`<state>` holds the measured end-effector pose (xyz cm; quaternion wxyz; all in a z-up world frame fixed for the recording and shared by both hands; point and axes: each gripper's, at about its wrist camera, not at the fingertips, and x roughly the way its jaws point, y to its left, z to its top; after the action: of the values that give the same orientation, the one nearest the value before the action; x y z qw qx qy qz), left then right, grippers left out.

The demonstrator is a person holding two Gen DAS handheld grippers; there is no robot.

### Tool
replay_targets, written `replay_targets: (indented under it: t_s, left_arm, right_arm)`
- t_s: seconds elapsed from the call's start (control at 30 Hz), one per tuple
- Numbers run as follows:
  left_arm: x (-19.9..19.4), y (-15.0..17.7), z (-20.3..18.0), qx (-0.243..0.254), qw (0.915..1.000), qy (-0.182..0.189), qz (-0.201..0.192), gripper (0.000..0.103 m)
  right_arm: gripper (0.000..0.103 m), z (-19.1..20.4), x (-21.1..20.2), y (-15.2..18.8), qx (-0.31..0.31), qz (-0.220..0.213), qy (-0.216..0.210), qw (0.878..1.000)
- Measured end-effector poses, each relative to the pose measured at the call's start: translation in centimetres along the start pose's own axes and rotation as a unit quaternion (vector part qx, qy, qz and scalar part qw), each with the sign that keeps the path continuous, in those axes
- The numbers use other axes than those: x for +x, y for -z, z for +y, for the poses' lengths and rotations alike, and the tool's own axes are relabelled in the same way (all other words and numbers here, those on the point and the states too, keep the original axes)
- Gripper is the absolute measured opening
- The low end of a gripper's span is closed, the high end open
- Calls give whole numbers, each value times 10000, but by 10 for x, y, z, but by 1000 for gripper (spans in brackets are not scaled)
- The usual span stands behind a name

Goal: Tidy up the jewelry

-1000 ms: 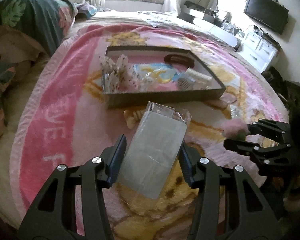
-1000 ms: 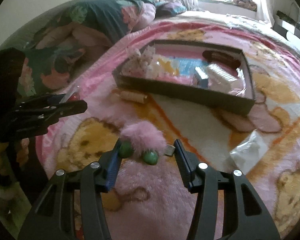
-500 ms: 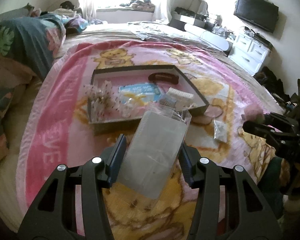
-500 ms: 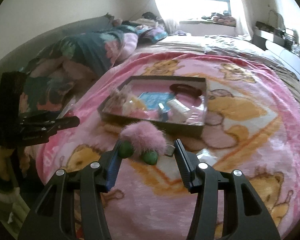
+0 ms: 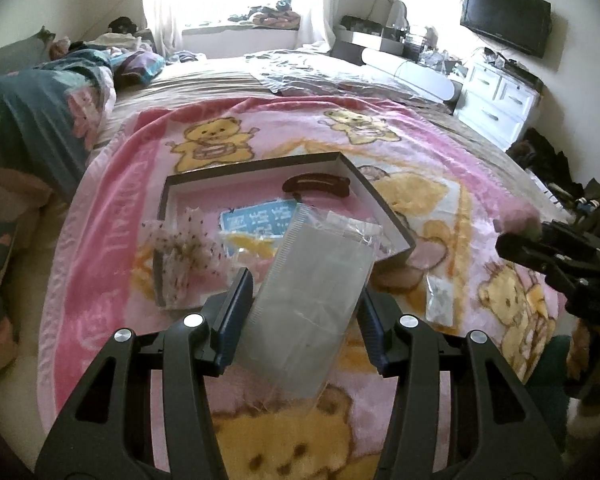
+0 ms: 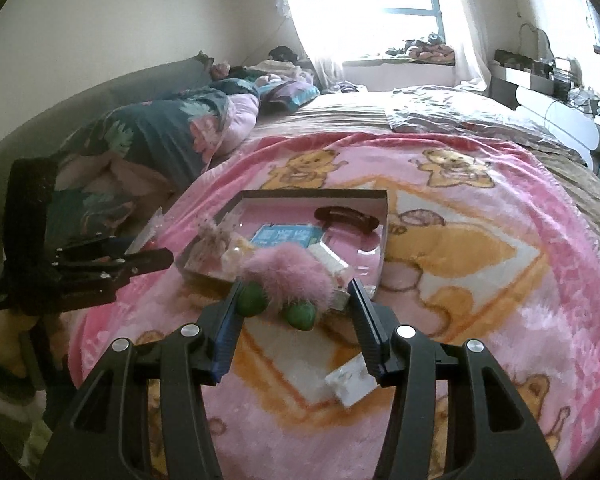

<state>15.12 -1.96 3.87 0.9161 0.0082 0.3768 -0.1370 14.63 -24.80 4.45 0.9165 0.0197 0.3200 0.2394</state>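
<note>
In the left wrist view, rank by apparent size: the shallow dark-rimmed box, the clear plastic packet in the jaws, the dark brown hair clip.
1. Shallow dark-rimmed box
2. Clear plastic packet, though it sits very close to the camera, so its apparent size is inflated
3. Dark brown hair clip, lying inside the box, clearly smallest

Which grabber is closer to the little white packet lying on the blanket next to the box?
Right, probably. The small white packet lies just below the right gripper, beside one fingertip. The left gripper, holding its clear bag, sits off to the packet's side.
</note>
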Motion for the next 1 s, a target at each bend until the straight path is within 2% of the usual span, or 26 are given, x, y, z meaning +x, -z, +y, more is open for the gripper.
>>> replay_targets:
  t_s: [0.6, 0.8, 1.0]
  left_arm:
    - [83, -15, 16, -37, 9982, -179, 573, 43]
    - [103, -12, 21, -75, 9972, -219, 718, 42]
    - [120, -8, 23, -112, 9961, -237, 841, 43]
  right_arm:
    - [50, -37, 67, -50, 116, 141, 112, 9998]
    - [50, -43, 95, -52, 139, 339, 80, 9993]
    - [50, -54, 124, -40, 216, 656, 129, 9975]
